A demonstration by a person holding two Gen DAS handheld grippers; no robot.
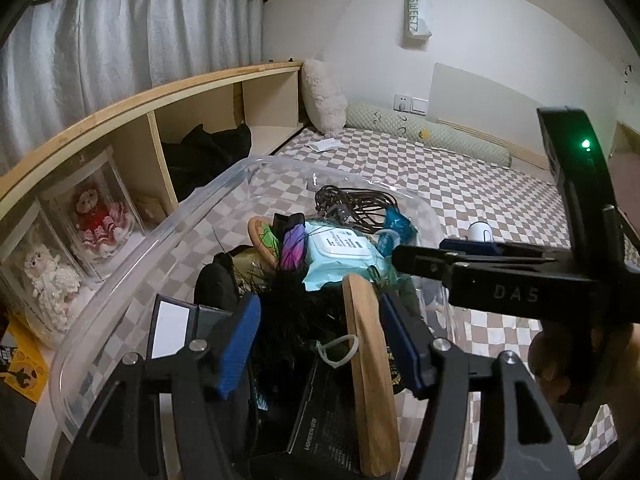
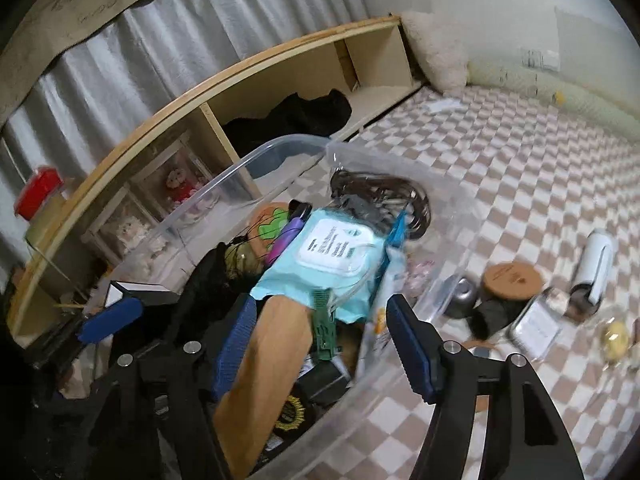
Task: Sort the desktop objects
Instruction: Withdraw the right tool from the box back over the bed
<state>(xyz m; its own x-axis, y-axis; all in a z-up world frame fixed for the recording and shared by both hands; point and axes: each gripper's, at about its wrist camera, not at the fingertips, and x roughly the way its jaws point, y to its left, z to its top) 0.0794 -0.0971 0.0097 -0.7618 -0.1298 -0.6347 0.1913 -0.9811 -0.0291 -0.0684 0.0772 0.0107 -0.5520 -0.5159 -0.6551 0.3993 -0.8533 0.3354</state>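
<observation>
Two hand-held grippers poised over a clear plastic bin [image 1: 132, 256] of sorted items on a checkered bed [image 1: 440, 176].

Left gripper [image 1: 320, 344], lower centre of its view: jaws apart, a wooden paddle [image 1: 370, 380] lying between them, not pinched. Right gripper [image 2: 320, 344], lower centre of its view: jaws apart above the same paddle and a green clip [image 2: 326, 330]. A blue wipes pack [image 2: 332, 256] and coiled cable [image 2: 380, 192] fill the bin; a cork-lidded jar [image 2: 510, 280] and white bottle [image 2: 596, 264] stand on the bed at right.

Left tongs [image 1: 320, 340] angled downward, jaws apart – right tongs [image 2: 316, 344] likewise tilted down, jaws parted
</observation>
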